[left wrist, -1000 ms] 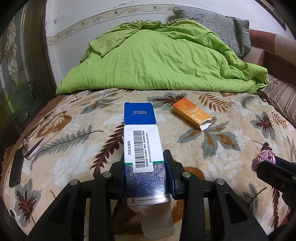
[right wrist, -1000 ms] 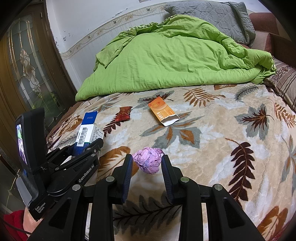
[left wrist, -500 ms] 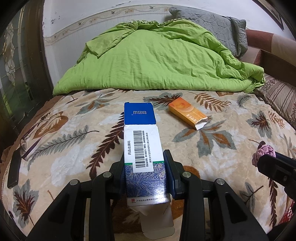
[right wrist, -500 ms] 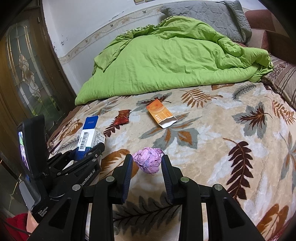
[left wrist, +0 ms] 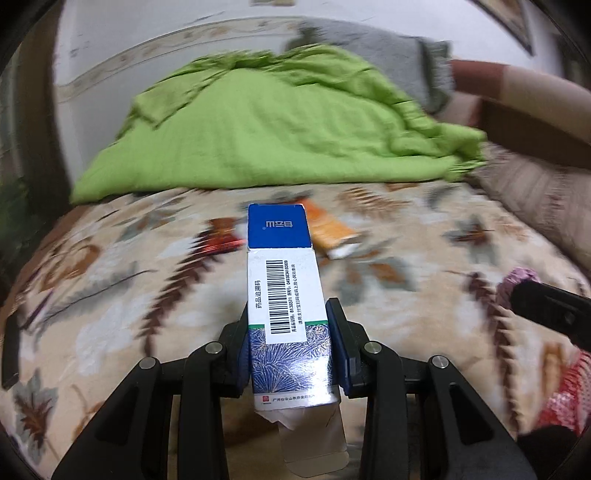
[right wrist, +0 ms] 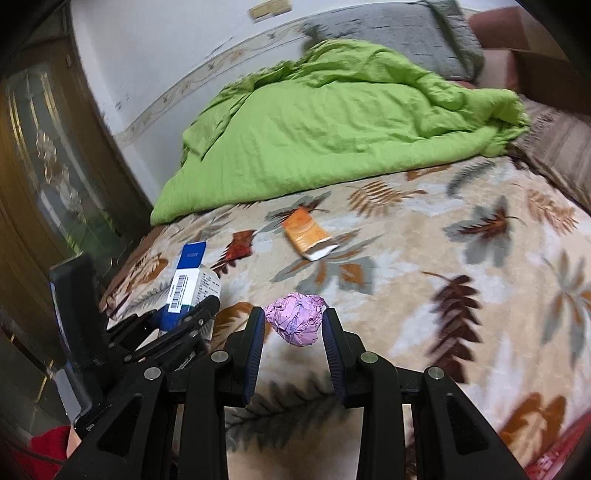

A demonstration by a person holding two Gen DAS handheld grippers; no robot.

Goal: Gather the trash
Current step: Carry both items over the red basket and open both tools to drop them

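Observation:
My left gripper (left wrist: 291, 343) is shut on a blue and white medicine box (left wrist: 282, 295) with a barcode, held above the leaf-patterned blanket (left wrist: 110, 288); the box also shows in the right wrist view (right wrist: 188, 280). My right gripper (right wrist: 293, 328) is shut on a crumpled pink paper ball (right wrist: 297, 323), which also shows at the right edge of the left wrist view (left wrist: 515, 284). An orange box (right wrist: 306, 234) with an open end and a red wrapper (right wrist: 238, 249) lie on the blanket further back.
A bunched green duvet (right wrist: 332, 122) covers the far half of the bed, with a grey pillow (right wrist: 399, 33) behind it. A dark wooden door with glass (right wrist: 48, 166) stands to the left. A striped cushion (left wrist: 535, 195) lies at the right.
Both grippers have pulled back and lifted with their loads; the view is blurred from motion. The red wrapper has come into the left wrist view beside the box.

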